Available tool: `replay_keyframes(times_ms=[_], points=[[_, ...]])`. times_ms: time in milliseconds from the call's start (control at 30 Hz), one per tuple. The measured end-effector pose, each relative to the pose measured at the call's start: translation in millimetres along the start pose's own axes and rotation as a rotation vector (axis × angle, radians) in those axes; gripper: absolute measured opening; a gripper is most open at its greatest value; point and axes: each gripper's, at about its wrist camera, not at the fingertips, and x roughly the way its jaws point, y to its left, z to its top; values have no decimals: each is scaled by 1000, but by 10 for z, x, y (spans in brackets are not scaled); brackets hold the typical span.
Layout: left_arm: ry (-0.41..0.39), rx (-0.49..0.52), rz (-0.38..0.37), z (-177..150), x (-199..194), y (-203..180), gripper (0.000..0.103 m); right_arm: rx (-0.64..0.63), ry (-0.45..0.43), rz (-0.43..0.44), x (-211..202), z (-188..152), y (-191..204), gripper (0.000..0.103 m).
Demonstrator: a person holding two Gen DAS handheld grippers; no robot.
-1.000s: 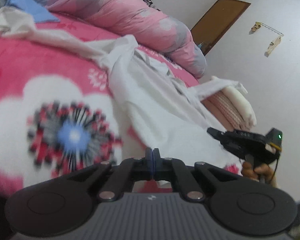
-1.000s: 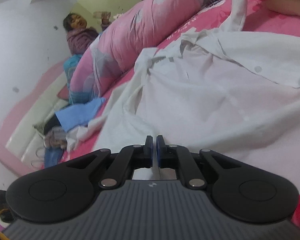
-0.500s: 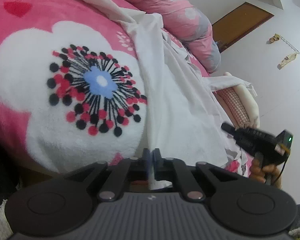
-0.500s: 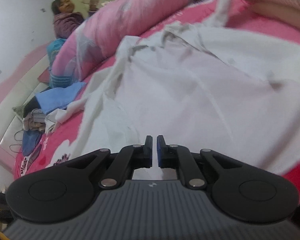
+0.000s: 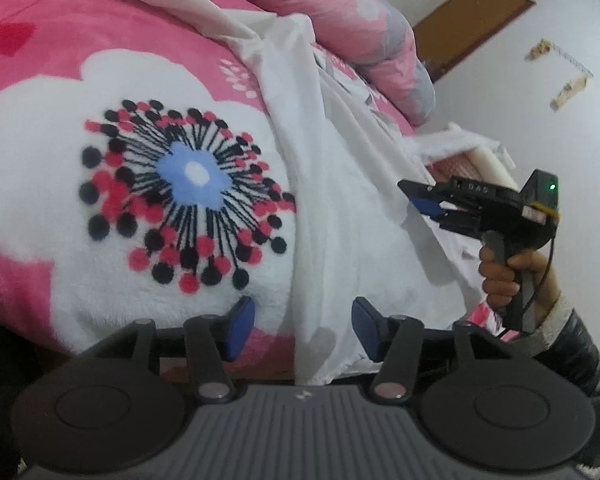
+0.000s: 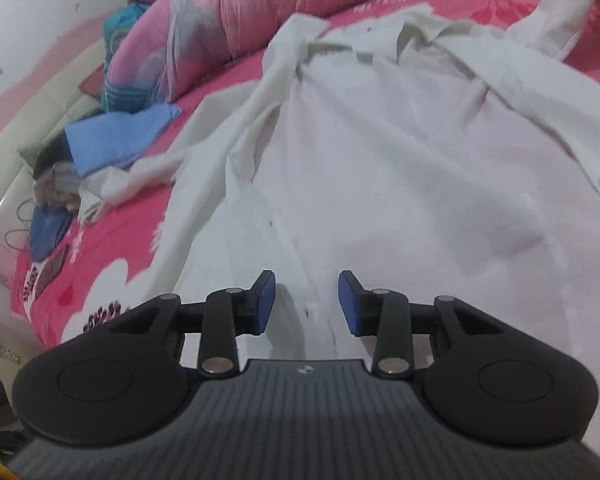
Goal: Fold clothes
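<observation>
Across the pink flowered blanket [image 5: 40, 76] lies the white shirt [image 6: 400, 160], spread flat with its front open. In the right wrist view its long axis runs from 6 o'clock, where the hem sits between the fingers, up to 12 o'clock, where the collar [image 6: 420, 30] points at the rolled pink quilt [image 6: 260, 8]. One sleeve trails off toward 9 o'clock, ending near a blue cloth [image 6: 120, 138]; the other rises toward 1 o'clock. The button placket [image 6: 288, 248] runs along the same axis, just left of centre.

In the left wrist view the shirt [image 5: 340, 208] slants from 6 o'clock up to 12 o'clock, its left edge lying beside the blanket's large flower print [image 5: 188, 196].

The left gripper [image 5: 303, 330] has its jaws wide apart, straddling the hem edge without touching it. The right gripper [image 6: 306, 302] likewise stands with jaws spread, the placket between them; it also shows at 3 o'clock of the left view [image 5: 424, 200], held in the right hand [image 5: 508, 272] above the shirt's far side.

No containers are in view.
</observation>
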Motion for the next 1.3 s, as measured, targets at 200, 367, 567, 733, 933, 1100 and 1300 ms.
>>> replay_keyframes(times_ms=[200,367,567,733,933,1100,1300], points=[[22,-1,-10,16,70,34,54,-43,-15,-20,-238,-174,-58,34],[31,-7,1,26,95,19,54,-109,3,-19,-238,-289,-52,21],[44,-13,31,31,129,-10,49,-213,-60,-42,-314,-385,117,3],[49,-9,40,40,133,-15,49,-131,-176,-70,-662,-483,-63,3],[60,1,42,34,116,-37,51,-9,-157,-57,-627,-683,-283,6],[95,17,30,-20,154,-93,53,-18,-197,-82,-646,-697,-267,8],[139,7,17,-57,264,-100,53,-79,-255,-141,-724,-681,-206,8]])
